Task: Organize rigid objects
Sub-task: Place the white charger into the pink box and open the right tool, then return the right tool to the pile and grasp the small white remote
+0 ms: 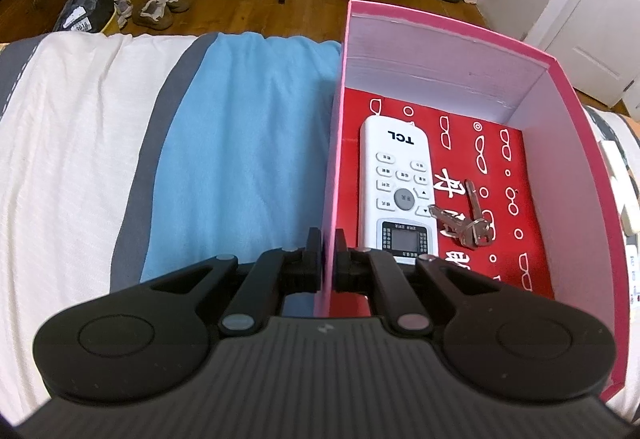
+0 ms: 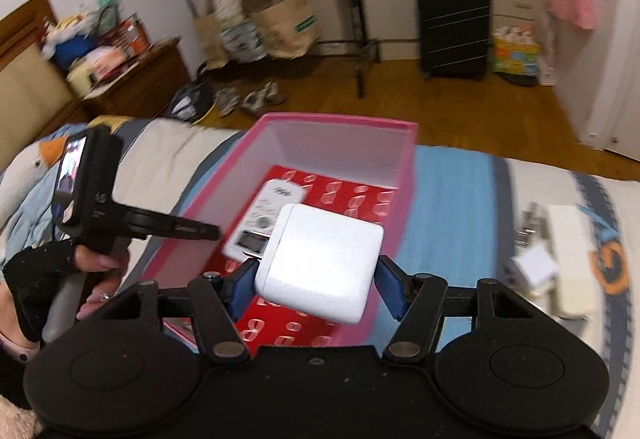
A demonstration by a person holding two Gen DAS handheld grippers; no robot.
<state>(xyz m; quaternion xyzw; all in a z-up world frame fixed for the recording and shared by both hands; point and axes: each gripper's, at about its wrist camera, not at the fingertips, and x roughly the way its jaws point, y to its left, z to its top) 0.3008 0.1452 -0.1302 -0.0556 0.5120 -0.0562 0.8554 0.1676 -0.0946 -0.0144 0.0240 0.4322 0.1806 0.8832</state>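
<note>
A pink box (image 1: 572,143) with a red patterned floor stands on the bed. A white TCL remote (image 1: 394,191) and a bunch of keys (image 1: 468,219) lie inside it. My left gripper (image 1: 329,259) is shut on the box's left wall, one finger on each side. The box also shows in the right wrist view (image 2: 406,175), with the remote (image 2: 264,215) inside. My right gripper (image 2: 318,279) is shut on a white charger block (image 2: 324,263) and holds it above the box's near end. The left gripper and the hand on it (image 2: 96,199) show at the left.
The bed has a blue towel (image 1: 248,143) and a white blanket (image 1: 72,143). White boxes and small items (image 2: 560,259) lie on the bed right of the pink box. Beyond the bed edge are the wooden floor, shoes (image 1: 160,7) and a black suitcase (image 2: 452,27).
</note>
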